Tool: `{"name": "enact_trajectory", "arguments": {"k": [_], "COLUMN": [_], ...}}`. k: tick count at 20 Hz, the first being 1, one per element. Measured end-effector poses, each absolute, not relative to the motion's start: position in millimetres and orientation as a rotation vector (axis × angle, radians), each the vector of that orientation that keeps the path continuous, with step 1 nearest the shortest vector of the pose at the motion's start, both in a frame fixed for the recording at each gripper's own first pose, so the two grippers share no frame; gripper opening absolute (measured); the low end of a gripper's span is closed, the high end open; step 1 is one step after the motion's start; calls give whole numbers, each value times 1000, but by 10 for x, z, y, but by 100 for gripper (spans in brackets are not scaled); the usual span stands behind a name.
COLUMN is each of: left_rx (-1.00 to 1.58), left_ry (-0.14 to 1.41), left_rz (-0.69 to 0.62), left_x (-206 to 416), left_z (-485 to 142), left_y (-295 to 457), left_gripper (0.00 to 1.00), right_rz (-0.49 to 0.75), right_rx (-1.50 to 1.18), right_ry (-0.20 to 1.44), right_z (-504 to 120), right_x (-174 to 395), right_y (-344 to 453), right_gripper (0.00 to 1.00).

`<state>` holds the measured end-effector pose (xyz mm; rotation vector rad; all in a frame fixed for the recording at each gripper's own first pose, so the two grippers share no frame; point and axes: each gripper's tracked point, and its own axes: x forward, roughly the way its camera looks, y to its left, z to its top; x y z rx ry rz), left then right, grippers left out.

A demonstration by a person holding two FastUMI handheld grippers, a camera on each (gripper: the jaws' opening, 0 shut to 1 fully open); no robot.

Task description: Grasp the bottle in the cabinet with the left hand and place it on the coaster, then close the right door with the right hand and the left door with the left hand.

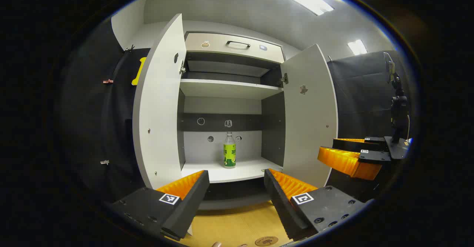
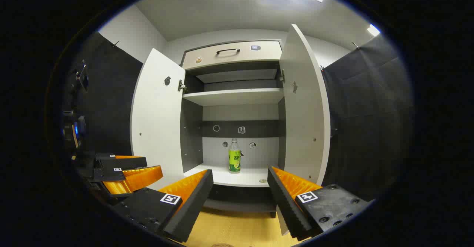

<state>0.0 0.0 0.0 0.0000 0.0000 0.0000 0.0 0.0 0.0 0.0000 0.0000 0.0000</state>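
Bottle [image 1: 229,150] job, nothing started: both doors wide, drink untouched.

Cabinet [image 1: 229,89] dead ahead of both pairs of fingers, well beyond the tips. Left door [image 1: 159,102] swung out past the left gripper's left finger; right door [image 1: 309,113] swung out past its right finger. Wooden counter [image 1: 237,224] below and between the fingers. Left gripper [image 1: 237,187] spread wide, nothing held, opening framing the lower shelf [image 1: 237,171]. Right gripper [image 2: 240,189] likewise spread and empty, hanging level with the other; seen off beyond the right door in the left gripper view.

Bottle upright at the back of that shelf, straight ahead, roughly centred in the left gap, far from the tips. Coaster [image 1: 266,241] low between the fingers, near the counter's front edge.

Advice: advance straight between the doors, fingers kept wide and level, aimed at the labelled body rather than the narrow neck; close only once the body sits between both pads, to avoid toppling it against the back panel.
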Motion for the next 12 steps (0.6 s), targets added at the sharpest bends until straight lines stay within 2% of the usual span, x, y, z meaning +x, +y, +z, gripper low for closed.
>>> {"name": "enact_trajectory", "arguments": {"k": [12], "left_rx": [-21], "left_ry": [-14], "left_rz": [-47], "left_x": [-13], "left_z": [0], "left_y": [-64], "left_gripper": [95], "right_rz": [1], "right_rx": [-5], "right_ry": [42], "right_z": [-114], "right_x": [-43], "right_y": [53], "right_gripper": [98]}}
